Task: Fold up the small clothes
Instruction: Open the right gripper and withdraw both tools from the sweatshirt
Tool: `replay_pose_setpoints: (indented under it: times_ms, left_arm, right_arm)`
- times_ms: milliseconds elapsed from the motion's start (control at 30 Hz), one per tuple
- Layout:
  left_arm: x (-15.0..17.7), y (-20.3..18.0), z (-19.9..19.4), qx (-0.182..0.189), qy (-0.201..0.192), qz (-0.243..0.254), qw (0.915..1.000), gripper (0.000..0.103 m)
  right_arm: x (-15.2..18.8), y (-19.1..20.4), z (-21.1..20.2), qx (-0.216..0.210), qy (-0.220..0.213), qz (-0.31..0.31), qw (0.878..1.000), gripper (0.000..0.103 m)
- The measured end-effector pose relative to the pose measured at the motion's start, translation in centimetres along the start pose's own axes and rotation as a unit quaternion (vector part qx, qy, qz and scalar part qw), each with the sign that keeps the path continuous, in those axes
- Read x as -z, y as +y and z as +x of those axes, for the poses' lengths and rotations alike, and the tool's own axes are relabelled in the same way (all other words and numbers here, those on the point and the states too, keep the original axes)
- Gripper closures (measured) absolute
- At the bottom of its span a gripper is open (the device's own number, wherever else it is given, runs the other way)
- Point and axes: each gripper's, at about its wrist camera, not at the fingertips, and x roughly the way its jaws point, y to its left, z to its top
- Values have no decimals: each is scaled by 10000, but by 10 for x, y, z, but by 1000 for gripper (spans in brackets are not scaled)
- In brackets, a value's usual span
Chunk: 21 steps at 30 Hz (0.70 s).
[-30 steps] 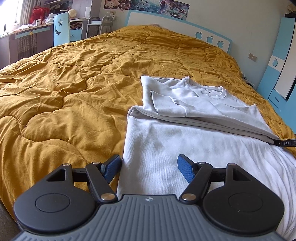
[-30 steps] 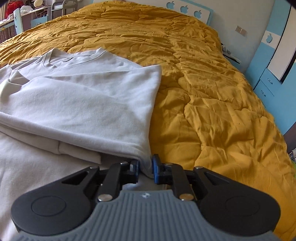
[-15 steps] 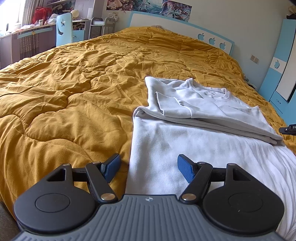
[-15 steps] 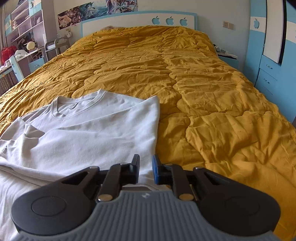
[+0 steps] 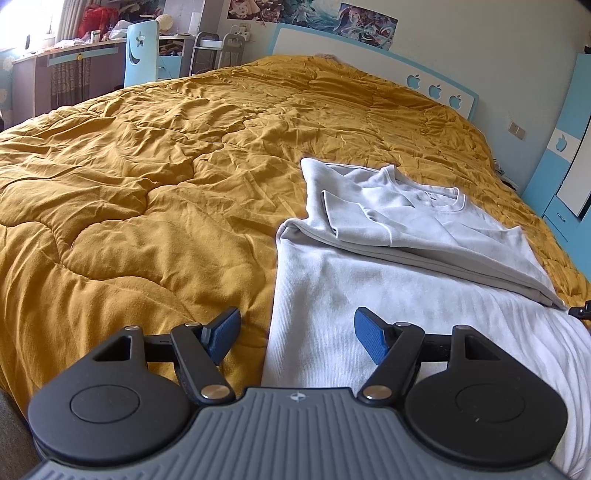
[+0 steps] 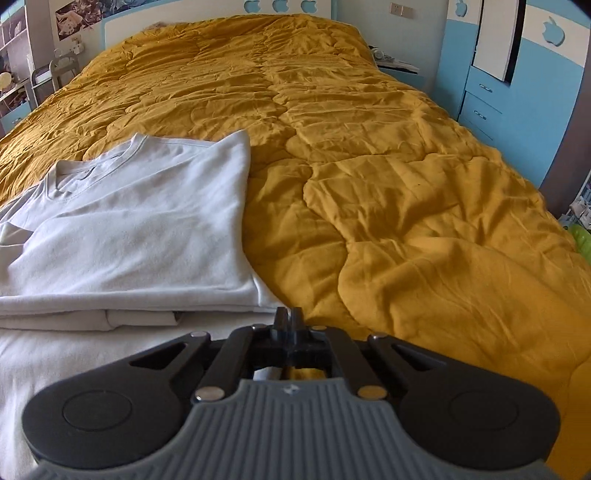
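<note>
1. The white shirt [image 5: 373, 291] lies partly folded on the yellow quilt [image 5: 147, 177], filling the centre and lower right of the left view
2. Soft, light and floppy by the look of it; best pinched at a corner or hem
3. Left gripper [image 5: 295, 334] gapes wide above the shirt's left edge, holding nothing
4. Right gripper [image 6: 287, 317] is pressed closed at the fold's lower right corner; whether it pinches cloth I cannot tell
5. No containers in view

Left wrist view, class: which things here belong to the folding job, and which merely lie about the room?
Part of the job:
white T-shirt, partly folded
left gripper, open
right gripper, shut

Just lying about:
mustard quilt
blue chair
headboard with apple cut-outs
posters
</note>
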Motion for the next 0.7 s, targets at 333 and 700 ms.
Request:
replay_pose_setpoints:
  times_ms: [333, 700]
  left_arm:
    - [-6, 6, -20, 212, 4, -266, 9994, 19]
    - [-15, 5, -43, 209, 166, 22, 9996, 18]
  right_arm:
    - [13, -1, -73, -496, -409, -131, 9978, 19]
    - [36, 6, -107, -644, -16, 187, 9978, 21]
